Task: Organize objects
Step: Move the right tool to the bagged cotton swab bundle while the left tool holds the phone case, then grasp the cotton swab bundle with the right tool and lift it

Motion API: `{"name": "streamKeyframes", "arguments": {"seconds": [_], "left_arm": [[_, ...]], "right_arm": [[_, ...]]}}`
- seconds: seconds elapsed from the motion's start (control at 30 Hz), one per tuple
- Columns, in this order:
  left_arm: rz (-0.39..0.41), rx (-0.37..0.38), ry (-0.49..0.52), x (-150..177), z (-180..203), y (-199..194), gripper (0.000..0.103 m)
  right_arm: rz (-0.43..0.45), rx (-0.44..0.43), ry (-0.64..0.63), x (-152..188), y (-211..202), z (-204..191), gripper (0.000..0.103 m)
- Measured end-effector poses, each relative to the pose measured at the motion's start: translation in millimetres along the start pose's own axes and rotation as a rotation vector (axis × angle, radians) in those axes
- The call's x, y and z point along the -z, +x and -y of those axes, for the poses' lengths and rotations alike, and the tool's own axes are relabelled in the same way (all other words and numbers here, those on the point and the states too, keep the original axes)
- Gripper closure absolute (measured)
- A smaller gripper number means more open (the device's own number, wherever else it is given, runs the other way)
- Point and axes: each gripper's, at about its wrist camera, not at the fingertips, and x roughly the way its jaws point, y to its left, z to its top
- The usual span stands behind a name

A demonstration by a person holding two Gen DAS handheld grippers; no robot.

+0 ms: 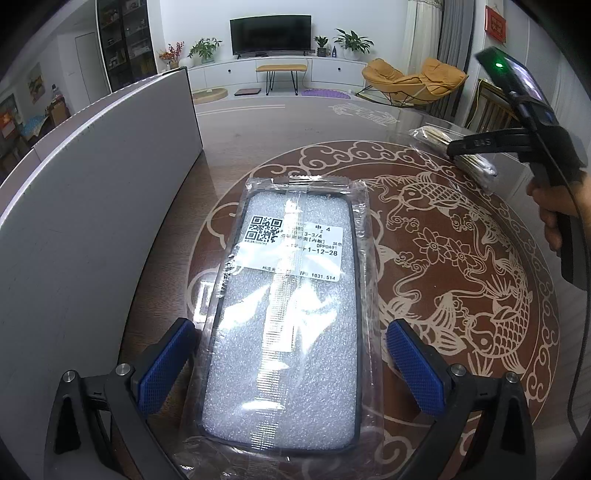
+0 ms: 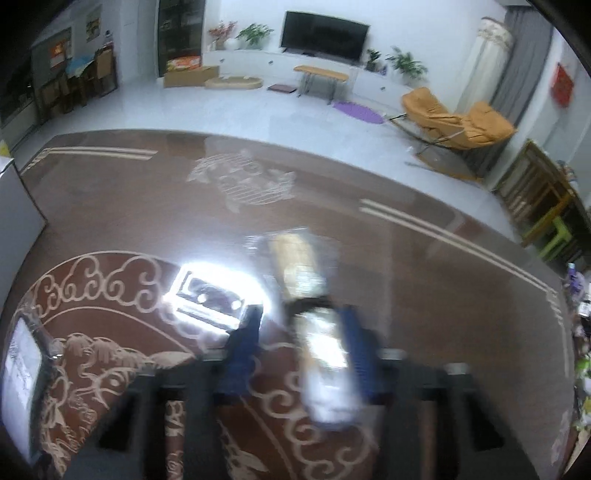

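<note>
Left tool point(image 1: 290, 369) sitting wide apart around bagged phone case point(image 1: 284, 314) lying flat on counter point(image 1: 461, 258); right tool point(image 2: 301, 354) clamping clear packet point(image 2: 325, 369) near counter's far right.

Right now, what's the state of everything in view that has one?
left gripper: open, straddling the bagged phone case, pads off it.
bagged phone case: sealed, flat on the table, label up.
right gripper: shut on the clear packet.
clear packet: pinched; can't tell whether it's lifted.
status light: lit green.
TV: screen dark.
</note>
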Motion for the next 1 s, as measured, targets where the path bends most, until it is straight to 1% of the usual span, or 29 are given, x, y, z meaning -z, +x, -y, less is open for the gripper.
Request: {"name": "streamKeyframes", "arguments": {"seconds": [0.2,0.27,0.33,0.37,0.4,0.47,0.5,0.53,0.57,0.6,0.63,0.83,1.0], "left_arm": [[0.0,0.0,0.0,0,0,0,0.0],[0.0,0.0,0.0,0,0,0,0.0],[0.0,0.0,0.0,0,0,0,0.0],[0.0,0.0,0.0,0,0,0,0.0],[0.0,-0.001,0.0,0,0,0,0.0],[0.0,0.0,0.0,0,0,0,0.0],[0.0,0.0,0.0,0,0,0,0.0],[0.0,0.0,0.0,0,0,0,0.0],[0.0,0.0,0.0,1,0,0,0.0],[0.0,0.0,0.0,1,0,0,0.0],[0.001,0.0,-0.001,0,0,0,0.0],[0.001,-0.001,0.0,1,0,0,0.0],[0.001,0.0,0.0,0,0,0,0.0]], "right_arm": [[0.015,-0.013,0.011,8,-7,9,0.075],[-0.007,-0.018,0.009,7,-5,10,0.069],[-0.055,-0.016,-0.004,3,2,9,0.034],[-0.062,-0.02,-0.02,1,4,6,0.03],[-0.064,-0.015,-0.043,0,7,2,0.03],[-0.072,-0.012,-0.078,-2,14,-5,0.031],[-0.063,-0.022,-0.071,-3,14,-6,0.033],[-0.062,-0.042,-0.05,-4,16,-5,0.039],[-0.062,-0.055,-0.035,-3,16,-5,0.048],[-0.058,-0.041,-0.021,-3,16,-4,0.067],[-0.055,-0.044,-0.012,0,15,-3,0.074],[-0.012,-0.054,0.017,25,1,-4,0.074],[0.008,-0.07,0.039,56,-22,-10,0.074]]}}
